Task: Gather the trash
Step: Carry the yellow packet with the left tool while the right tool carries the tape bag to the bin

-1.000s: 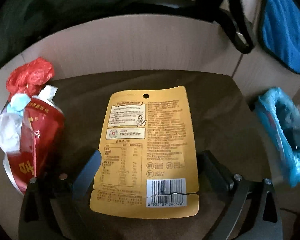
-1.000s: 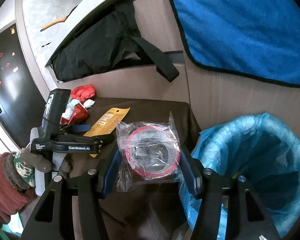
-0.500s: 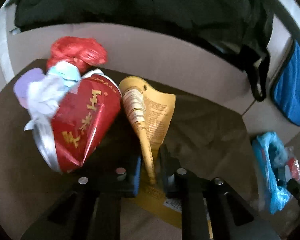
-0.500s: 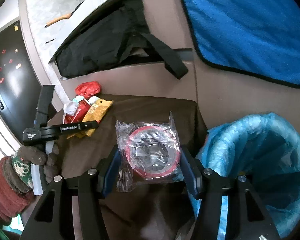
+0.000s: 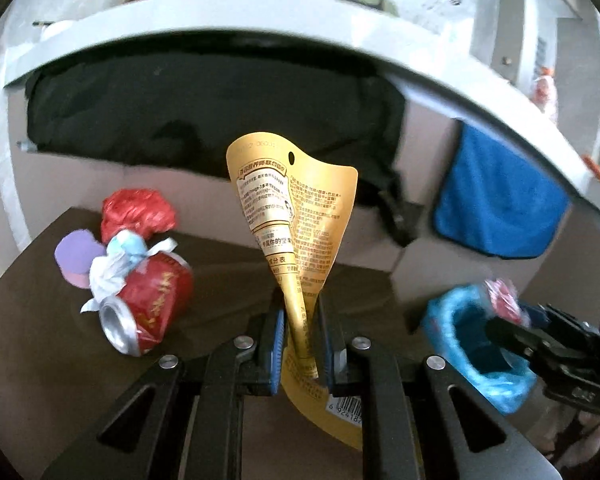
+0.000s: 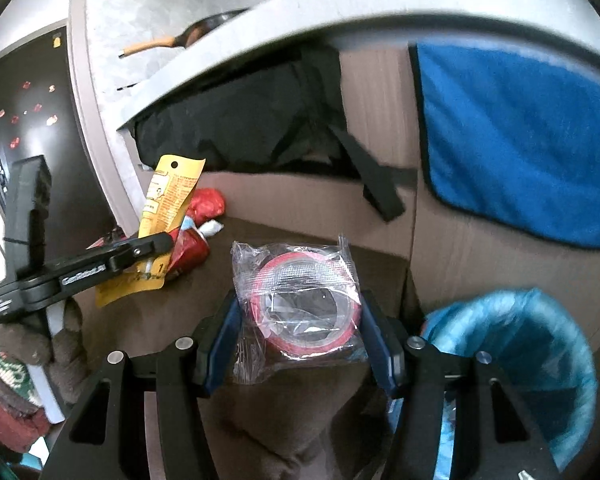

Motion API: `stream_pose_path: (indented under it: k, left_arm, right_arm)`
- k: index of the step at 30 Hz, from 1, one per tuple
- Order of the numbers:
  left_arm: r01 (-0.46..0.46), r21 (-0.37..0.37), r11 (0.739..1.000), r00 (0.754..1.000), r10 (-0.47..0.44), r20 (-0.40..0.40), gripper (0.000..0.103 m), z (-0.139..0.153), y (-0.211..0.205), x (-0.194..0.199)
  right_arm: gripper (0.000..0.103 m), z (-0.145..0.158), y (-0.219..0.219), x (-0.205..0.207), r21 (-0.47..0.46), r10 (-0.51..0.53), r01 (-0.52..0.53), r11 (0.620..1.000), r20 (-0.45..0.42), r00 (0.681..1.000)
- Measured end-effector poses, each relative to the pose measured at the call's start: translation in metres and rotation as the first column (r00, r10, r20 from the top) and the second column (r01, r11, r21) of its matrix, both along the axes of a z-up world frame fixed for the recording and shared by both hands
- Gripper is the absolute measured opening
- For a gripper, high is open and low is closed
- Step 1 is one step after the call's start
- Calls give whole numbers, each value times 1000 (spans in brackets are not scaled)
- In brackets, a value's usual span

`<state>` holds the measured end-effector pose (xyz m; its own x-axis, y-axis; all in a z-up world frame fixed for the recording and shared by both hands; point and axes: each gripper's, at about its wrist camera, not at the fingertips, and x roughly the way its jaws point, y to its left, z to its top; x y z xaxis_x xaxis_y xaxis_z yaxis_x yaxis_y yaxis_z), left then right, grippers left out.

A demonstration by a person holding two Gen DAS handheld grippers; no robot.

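Note:
My left gripper point(image 5: 300, 320) is shut on a yellow snack pouch point(image 5: 300, 216), pinched into a fold and held up above the brown table point(image 5: 228, 264). The pouch also shows in the right wrist view point(image 6: 168, 196). My right gripper point(image 6: 300, 328) is shut on a clear plastic wrapper with a red ring inside point(image 6: 300, 304), held just left of the blue-lined trash bin point(image 6: 540, 364). A crushed red can point(image 5: 148, 304), white tissue point(image 5: 112, 268) and a red crumpled bag point(image 5: 136, 212) lie at the table's left.
A black bag point(image 5: 204, 108) sits under a grey shelf behind the table. A blue towel point(image 6: 520, 140) hangs on the cardboard wall at the right. The bin point(image 5: 476, 344) stands beside the table's right edge.
My left gripper closed on the flat yellow pouch and lifted it off the table. My right gripper kept hold of the wrapper and stayed by the bin.

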<state>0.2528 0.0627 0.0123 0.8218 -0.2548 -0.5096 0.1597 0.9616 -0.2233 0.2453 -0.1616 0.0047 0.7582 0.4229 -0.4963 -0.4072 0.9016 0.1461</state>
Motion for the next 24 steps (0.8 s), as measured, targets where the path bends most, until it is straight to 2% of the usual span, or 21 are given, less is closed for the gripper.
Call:
stream_pose_path:
  k: [4, 11, 24]
  left_arm:
    - [53, -5, 999, 998, -53, 36, 16, 15, -21, -18]
    - [156, 26, 987, 985, -158, 68, 16, 19, -92, -33]
    - [262, 68, 963, 958, -268, 102, 16, 6, -194, -41]
  right_arm:
    - [55, 15, -16, -13, -15, -32, 32, 999, 42, 999]
    - [55, 30, -69, -39, -10, -130, 131, 991, 84, 988]
    - [55, 10, -159, -56, 30, -280, 278, 960, 57, 958]
